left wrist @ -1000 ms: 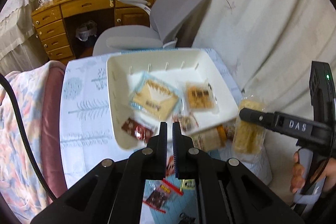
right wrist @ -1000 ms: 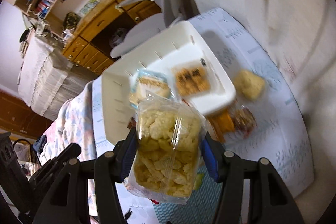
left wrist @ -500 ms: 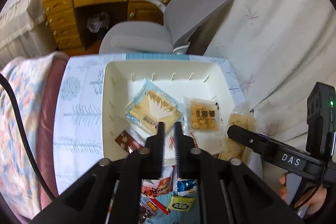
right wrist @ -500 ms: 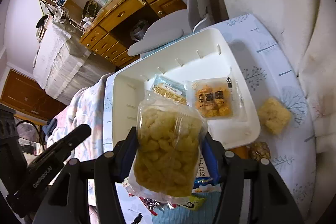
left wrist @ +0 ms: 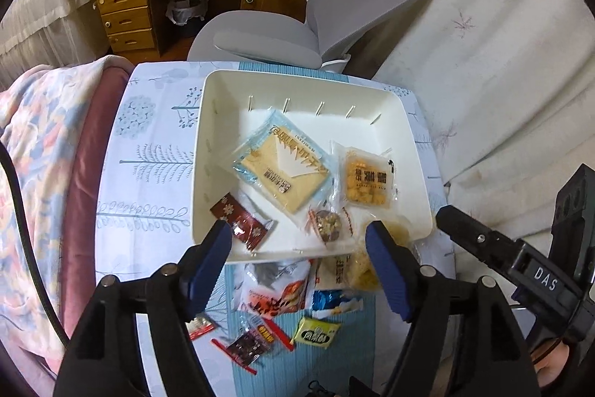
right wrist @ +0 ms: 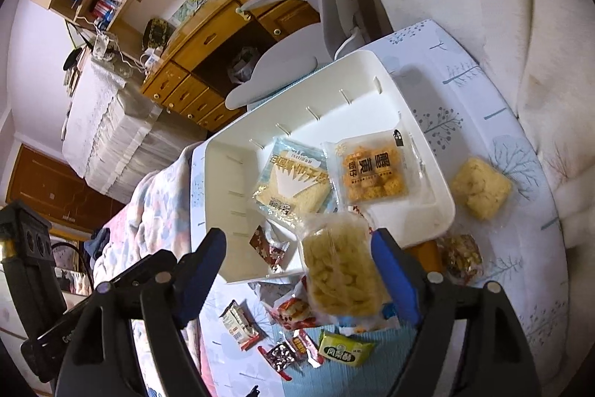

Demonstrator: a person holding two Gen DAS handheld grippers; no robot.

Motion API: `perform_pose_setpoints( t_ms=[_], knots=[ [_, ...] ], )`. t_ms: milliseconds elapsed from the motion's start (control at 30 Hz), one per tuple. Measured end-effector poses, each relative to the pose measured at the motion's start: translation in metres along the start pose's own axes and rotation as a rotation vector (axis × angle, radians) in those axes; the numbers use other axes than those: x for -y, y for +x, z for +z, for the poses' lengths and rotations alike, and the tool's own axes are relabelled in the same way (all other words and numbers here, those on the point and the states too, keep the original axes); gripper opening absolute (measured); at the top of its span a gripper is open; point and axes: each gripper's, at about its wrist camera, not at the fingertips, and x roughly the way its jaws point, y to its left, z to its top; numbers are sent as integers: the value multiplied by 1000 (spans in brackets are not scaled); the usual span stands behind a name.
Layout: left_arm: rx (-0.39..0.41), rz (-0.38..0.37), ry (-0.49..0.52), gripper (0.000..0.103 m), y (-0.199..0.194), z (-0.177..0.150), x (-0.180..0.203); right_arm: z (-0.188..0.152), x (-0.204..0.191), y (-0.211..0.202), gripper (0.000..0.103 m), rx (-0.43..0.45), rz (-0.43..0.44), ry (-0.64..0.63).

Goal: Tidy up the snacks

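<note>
Above the near edge of the white tray [left wrist: 208, 151], the left gripper [left wrist: 301, 248] was opening with nothing between its fingers. To its right, the right gripper [right wrist: 297, 263] was opening too, and the clear bag of pale puffed snacks [right wrist: 340, 270] hung loose beside its right finger, over the tray's front rim. A clean drop probably needed the bag further over the tray. It looked light, crinkly and full.
</note>
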Motion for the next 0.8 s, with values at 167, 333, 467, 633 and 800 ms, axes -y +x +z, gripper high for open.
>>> perform_pose_setpoints(
  t_ms=[167, 333, 467, 633, 800],
  knots=[
    [2, -12, 32, 76, -19, -16, -14, -25, -5, -14, 81, 44, -17, 27],
    [1, -30, 45, 78, -34, -33, -31, -52, -10, -23, 81, 78, -25, 65],
    [-6, -38, 53, 79, -43, -50, -45, -77, -14, -28, 81, 102, -39, 79],
    [-21, -64, 58, 79, -48, -71, -61, -105, -17, -29, 81, 121, -72, 70],
    [-18, -92, 70, 79, -50, -91, -68, -129, -14, -32, 81, 137, -99, 60]
  ],
)
